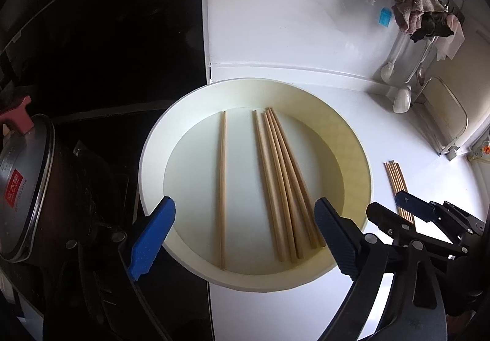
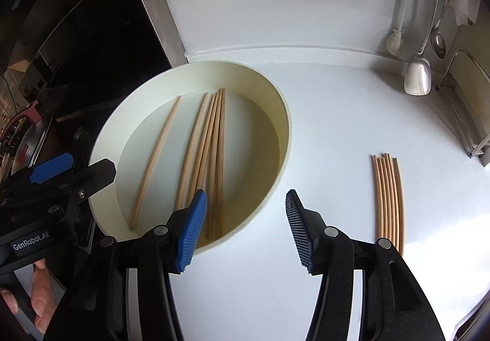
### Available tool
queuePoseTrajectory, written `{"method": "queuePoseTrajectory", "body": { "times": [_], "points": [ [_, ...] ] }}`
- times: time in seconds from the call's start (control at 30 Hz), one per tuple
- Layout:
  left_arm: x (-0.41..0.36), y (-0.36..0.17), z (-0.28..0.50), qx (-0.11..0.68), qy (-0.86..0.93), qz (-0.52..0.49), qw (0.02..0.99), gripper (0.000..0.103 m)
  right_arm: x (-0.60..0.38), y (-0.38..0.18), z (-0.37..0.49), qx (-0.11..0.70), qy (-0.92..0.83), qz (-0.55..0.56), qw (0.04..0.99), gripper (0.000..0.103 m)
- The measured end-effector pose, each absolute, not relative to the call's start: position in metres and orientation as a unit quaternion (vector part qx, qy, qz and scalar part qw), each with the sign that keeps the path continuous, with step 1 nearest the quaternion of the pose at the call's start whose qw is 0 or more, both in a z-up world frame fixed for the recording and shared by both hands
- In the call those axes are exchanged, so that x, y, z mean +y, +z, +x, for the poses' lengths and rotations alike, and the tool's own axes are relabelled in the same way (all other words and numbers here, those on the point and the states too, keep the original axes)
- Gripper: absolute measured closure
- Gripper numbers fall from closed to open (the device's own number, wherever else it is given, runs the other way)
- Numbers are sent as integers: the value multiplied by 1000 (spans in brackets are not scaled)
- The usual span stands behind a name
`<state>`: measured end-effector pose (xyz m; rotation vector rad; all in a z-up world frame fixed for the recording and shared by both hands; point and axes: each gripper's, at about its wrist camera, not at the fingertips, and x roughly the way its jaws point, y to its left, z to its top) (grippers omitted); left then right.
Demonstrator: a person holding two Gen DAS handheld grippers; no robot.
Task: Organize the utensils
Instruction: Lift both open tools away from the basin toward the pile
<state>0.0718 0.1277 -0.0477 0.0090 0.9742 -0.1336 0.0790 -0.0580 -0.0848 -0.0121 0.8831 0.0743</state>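
Countertop, white, bears tray beside black stovetop.

The near ends of the chopsticks on the counter were hidden behind the right gripper's right finger. Left of the left gripper, the pot lid was cut off by the picture's edge, its red label too small to read.
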Motion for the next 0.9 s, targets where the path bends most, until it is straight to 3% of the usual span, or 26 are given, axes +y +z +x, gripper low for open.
{"method": "queuePoseTrajectory", "body": {
  "times": [0.47, 0.9],
  "points": [
    [42, -35, 49, 433, -102, -2, 896, 6, -164, -80, 14, 403, -38, -23, 914, 47],
    [-50, -95, 34, 460, -107, -8, 882, 6, -276, -132, 4, 410, -58, 5, 910, 45]
  ]
}}
